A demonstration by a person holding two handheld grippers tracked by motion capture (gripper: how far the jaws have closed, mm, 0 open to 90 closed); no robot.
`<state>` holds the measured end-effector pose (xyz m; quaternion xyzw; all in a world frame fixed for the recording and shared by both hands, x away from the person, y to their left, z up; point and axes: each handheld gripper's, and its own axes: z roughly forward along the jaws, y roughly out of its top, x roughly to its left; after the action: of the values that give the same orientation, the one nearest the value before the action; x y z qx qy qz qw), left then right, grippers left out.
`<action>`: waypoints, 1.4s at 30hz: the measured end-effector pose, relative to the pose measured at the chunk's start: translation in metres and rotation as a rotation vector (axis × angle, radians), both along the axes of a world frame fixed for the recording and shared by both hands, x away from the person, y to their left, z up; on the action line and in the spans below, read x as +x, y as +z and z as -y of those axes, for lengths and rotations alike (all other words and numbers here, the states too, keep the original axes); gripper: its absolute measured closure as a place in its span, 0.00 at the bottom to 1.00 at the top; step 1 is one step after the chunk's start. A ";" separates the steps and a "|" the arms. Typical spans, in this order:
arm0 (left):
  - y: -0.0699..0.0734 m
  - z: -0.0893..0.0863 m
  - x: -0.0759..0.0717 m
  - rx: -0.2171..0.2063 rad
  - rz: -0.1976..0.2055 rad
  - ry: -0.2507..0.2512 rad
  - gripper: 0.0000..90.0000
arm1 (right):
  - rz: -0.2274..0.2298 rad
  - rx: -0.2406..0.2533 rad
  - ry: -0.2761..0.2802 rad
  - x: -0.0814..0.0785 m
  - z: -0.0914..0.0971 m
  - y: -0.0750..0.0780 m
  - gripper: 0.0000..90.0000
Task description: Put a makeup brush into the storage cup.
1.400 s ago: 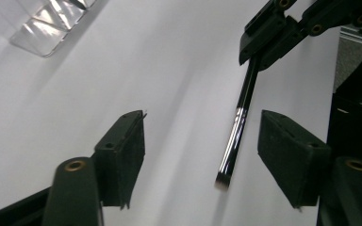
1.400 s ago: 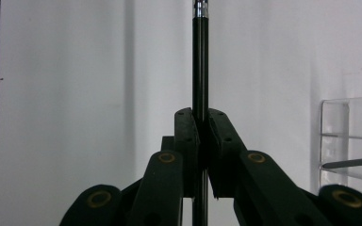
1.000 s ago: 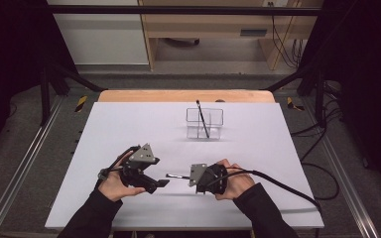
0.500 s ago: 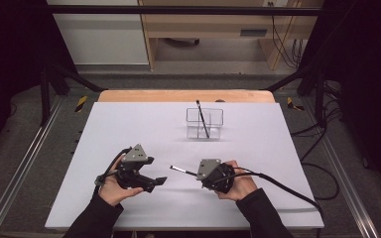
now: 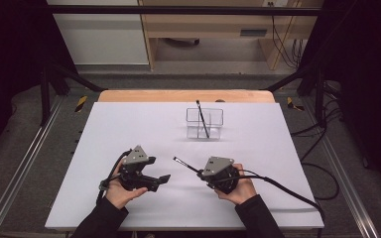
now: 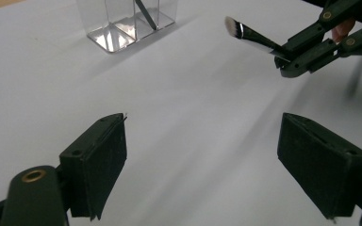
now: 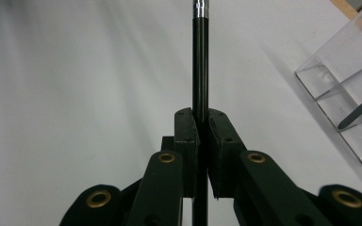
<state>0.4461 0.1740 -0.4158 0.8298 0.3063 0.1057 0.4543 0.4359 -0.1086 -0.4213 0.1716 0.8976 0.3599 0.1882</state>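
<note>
In the right gripper view the brush point(image 7: 200, 56) loses its bristle end past the top edge, and the clear holder point(image 7: 346, 89) is cut by the right edge

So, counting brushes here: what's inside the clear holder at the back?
One dark brush leans inside the clear holder, handle poking above the rim. Its lower tip is blurred behind the glare.

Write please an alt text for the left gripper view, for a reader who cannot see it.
The left gripper hangs open over a white table, nothing between its black jaws. Beyond it, the right gripper clamps a black makeup brush with a pale angled tip, and a clear acrylic organizer stands farther back.
</note>
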 end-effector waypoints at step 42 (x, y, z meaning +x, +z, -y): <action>0.004 0.022 -0.007 -0.322 0.045 0.069 0.26 | -0.030 0.342 -0.147 -0.008 0.004 -0.012 0.94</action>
<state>0.4388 0.1515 -0.4115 0.7326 0.3375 0.0894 0.5842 0.4280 -0.1124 -0.4334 0.2715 0.8112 0.4897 0.1688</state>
